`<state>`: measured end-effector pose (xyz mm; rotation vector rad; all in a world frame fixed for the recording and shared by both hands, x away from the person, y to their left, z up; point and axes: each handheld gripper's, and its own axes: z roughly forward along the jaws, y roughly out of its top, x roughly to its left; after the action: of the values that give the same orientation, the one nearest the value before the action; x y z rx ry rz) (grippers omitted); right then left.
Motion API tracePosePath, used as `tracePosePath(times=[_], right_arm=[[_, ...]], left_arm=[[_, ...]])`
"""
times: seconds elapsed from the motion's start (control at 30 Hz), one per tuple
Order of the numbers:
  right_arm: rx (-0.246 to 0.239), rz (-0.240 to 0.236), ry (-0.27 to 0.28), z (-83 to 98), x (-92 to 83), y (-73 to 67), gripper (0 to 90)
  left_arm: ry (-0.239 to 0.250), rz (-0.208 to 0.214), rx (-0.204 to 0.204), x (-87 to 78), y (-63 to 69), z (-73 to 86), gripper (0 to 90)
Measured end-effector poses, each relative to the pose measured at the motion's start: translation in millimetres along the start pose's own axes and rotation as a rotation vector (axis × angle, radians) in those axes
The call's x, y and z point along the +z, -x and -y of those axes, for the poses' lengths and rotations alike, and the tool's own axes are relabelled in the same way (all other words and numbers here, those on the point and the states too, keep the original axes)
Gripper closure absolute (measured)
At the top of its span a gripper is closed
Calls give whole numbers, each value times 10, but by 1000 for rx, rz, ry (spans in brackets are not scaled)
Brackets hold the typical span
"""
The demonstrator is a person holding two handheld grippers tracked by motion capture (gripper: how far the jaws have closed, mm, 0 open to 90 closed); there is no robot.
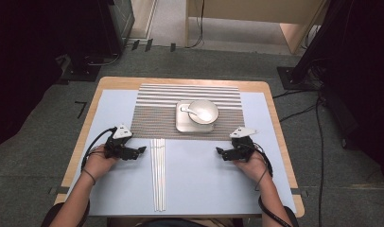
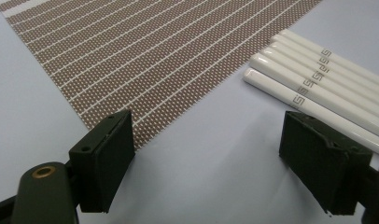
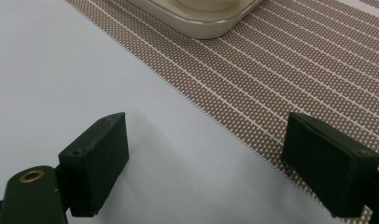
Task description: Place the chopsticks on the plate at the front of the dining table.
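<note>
Wooden table (image 1: 270, 101) under pale blue sheet, brown striped woven placemat (image 1: 157, 113) at far half. Long white glossy ceramic chopsticks (image 1: 158, 175) lie bundled mid-table, between both hands. Likely stiff, slippery, brittle; grip mid-length. Left gripper (image 1: 142, 150) and right gripper (image 1: 219, 151): jaws spread, empty.

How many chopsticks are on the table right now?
4 chopsticks, side by side on the table, just short of the mat's near edge, between both grippers. None seems hidden.

No readable words, numbers or brands appear; the white chopsticks (image 2: 318, 88) carry only a small grey angular key-pattern band near their thicker ends.
</note>
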<state>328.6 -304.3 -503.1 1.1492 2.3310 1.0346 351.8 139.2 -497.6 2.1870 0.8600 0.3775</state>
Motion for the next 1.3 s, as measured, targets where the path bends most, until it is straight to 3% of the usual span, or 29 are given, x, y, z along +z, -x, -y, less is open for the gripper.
tracePosePath(times=[0.9, 1.13, 1.3], right_arm=[[8, 3, 0, -5, 1, -4, 144], [23, 4, -52, -69, -15, -39, 159], [51, 7, -54, -115, -40, -40, 171]], left_arm=[[-6, 9, 6, 19, 11, -9, 122], [-6, 9, 6, 21, 11, -9, 120], [-6, 9, 6, 20, 11, -9, 120]])
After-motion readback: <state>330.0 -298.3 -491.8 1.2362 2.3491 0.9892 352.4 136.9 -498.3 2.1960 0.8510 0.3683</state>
